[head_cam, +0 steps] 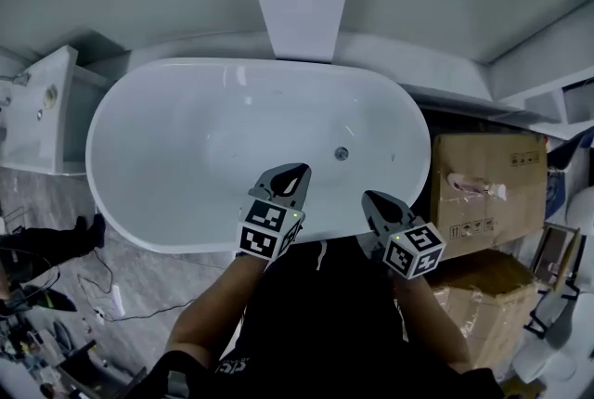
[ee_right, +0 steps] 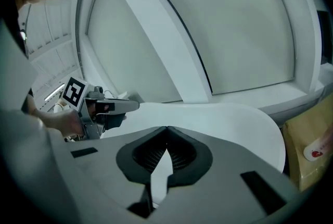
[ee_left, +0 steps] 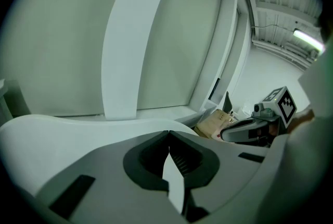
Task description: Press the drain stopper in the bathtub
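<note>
**Item:** drain stopper (head_cam: 341, 153). Small round metal cap, set in the floor of the white bathtub (head_cam: 176, 137), toward its right end.

**Handling:** likely rigid, smooth and slippery (a sprung push fitting, by the look). Not a thing to grip; best pressed straight down on its centre with a closed tip.

**Left gripper** (head_cam: 297, 173): jaws pressed together, nothing between them, held over the near rim.

**Right gripper** (head_cam: 371, 200): jaws likewise together, empty, beside the left.

**Adjacent:** cardboard boxes (head_cam: 487, 188), right of the tub.
</note>
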`<state>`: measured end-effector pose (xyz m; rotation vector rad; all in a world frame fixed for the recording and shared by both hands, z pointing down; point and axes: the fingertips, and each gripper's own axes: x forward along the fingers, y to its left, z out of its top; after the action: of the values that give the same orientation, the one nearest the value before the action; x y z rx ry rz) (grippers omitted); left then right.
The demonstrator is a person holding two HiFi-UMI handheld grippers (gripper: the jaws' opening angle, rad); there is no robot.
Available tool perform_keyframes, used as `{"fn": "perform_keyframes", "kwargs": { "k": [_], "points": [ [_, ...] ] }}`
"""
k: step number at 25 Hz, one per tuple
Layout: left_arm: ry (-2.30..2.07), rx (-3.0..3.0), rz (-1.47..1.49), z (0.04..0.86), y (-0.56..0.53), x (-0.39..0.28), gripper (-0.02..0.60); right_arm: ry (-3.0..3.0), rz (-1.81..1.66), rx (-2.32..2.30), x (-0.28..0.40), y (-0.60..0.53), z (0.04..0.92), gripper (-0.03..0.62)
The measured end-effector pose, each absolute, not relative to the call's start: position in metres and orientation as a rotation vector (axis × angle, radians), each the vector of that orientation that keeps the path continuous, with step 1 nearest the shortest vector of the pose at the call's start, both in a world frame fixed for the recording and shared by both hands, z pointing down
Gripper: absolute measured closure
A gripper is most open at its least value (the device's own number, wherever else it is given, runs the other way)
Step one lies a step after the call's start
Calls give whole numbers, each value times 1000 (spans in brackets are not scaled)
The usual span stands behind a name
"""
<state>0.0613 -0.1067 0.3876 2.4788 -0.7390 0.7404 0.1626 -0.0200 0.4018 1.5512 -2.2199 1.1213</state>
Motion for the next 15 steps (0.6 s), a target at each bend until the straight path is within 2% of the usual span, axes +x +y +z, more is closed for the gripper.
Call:
{"fn": "perform_keyframes", "kwargs": {
  "k": [15],
  "points": [
    [-629,2327,849,591,-151,133,568,-2169,1306,1443,189,-93,601,580]
  ]
}}
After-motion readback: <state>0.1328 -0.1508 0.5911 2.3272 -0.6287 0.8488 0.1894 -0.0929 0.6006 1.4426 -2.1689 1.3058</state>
